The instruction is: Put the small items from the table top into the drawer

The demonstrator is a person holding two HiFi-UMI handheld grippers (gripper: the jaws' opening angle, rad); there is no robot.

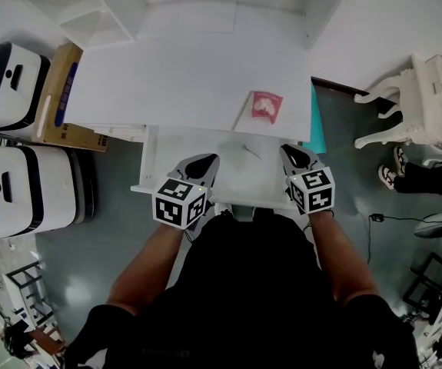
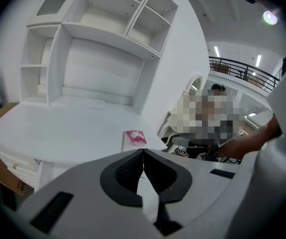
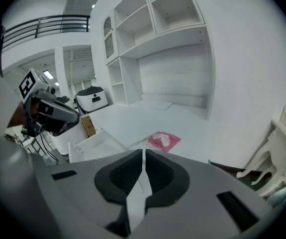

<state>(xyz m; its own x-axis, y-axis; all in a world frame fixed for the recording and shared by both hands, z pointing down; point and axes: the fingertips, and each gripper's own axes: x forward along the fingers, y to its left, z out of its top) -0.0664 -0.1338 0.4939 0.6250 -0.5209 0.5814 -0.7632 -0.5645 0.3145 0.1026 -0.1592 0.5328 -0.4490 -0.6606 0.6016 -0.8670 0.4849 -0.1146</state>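
A pink packet (image 1: 267, 104) lies on a white card near the front right edge of the white desk (image 1: 182, 75). It also shows ahead of the jaws as the packet (image 2: 135, 137) in the left gripper view and the packet (image 3: 163, 140) in the right gripper view. Below the desk edge the white drawer (image 1: 205, 177) stands pulled out, with a thin dark stick (image 1: 251, 151) lying in it. My left gripper (image 1: 204, 161) hovers over the drawer's left part, shut and empty. My right gripper (image 1: 293, 153) hangs at the drawer's right end, shut with nothing in it.
Two white machines (image 1: 9, 83) (image 1: 28, 187) and a cardboard box (image 1: 61, 91) stand left of the desk. A white ornate chair (image 1: 424, 91) and a seated person's feet are at the right. A shelf hutch (image 2: 103, 29) rises at the desk's back.
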